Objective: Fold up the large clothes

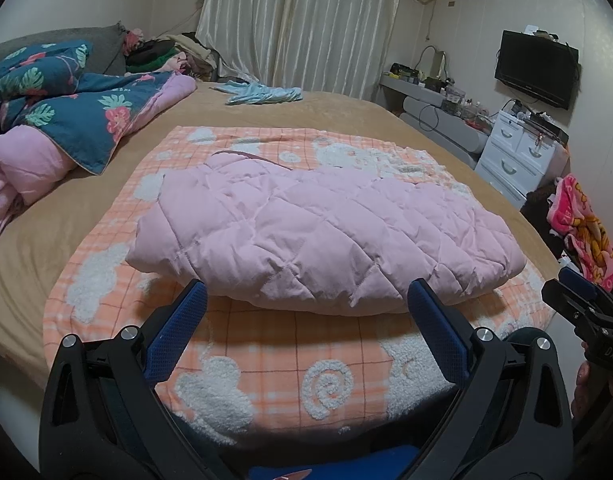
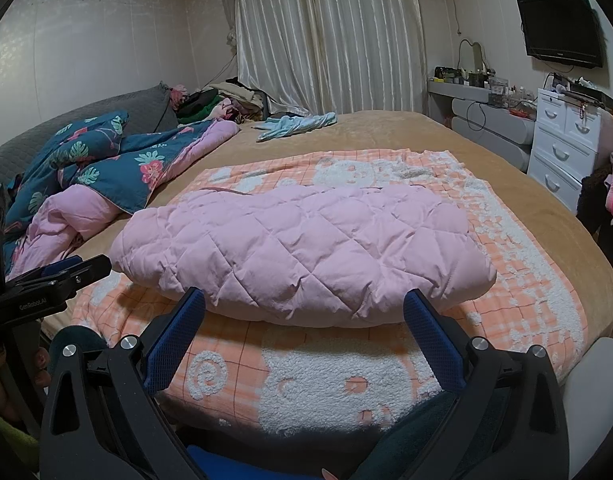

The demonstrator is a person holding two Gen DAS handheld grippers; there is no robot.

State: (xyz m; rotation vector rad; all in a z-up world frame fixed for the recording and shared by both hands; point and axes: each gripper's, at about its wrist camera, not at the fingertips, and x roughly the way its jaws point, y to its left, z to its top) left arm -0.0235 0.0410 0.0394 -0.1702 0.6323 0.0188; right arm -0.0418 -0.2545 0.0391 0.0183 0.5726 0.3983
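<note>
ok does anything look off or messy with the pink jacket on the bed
Nothing stands out. The pink jacket lies folded in a compact bundle on the orange checked blanket, untouched by either gripper. The only mess is the crumpled floral quilt off to the left.

The left tool (image 1: 306, 300) is held low and level, its blue-padded fingers (image 1: 174, 332) spread wide with nothing gripped. The right tool (image 2: 304, 304) is held alongside, likewise spread and empty.

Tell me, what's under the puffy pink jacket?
The pink jacket lies on an orange checked blanket with fluffy white shapes, spread over the tan bed. The blanket's middle is covered.
</note>
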